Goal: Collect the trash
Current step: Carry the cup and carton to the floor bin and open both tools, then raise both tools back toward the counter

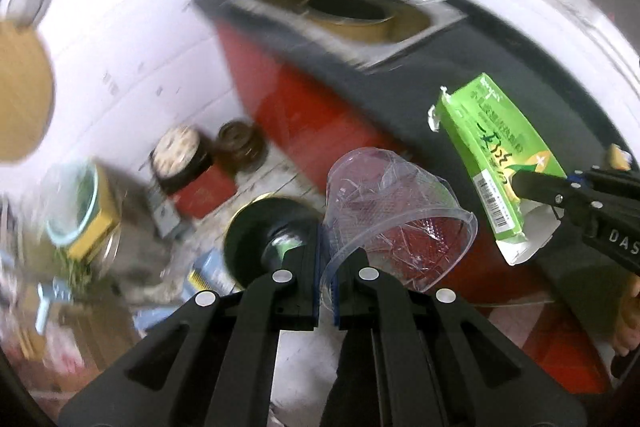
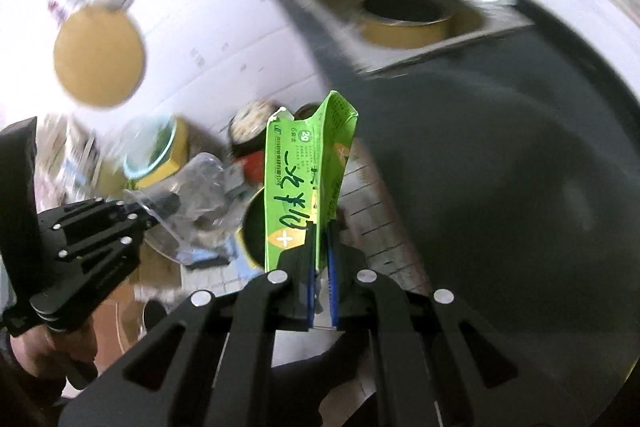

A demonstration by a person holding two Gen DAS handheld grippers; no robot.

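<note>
There were two hand-held grippers: the left hand-held gripper (image 1: 329, 267) held one clear plastic cup (image 1: 394, 215), and the right hand-held gripper (image 2: 321, 263) held one green carton (image 2: 306, 183).

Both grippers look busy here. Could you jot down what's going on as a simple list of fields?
left gripper: shut on the rim of a crushed clear plastic cup
right gripper: shut on a flattened green carton, its torn end pointing away
cup and carton: both held in the air, apart from each other
below: a round black-lined bin on a cluttered floor
behind: a dark countertop with a sink
image quality: background blurred, so finer details cannot be told
</note>
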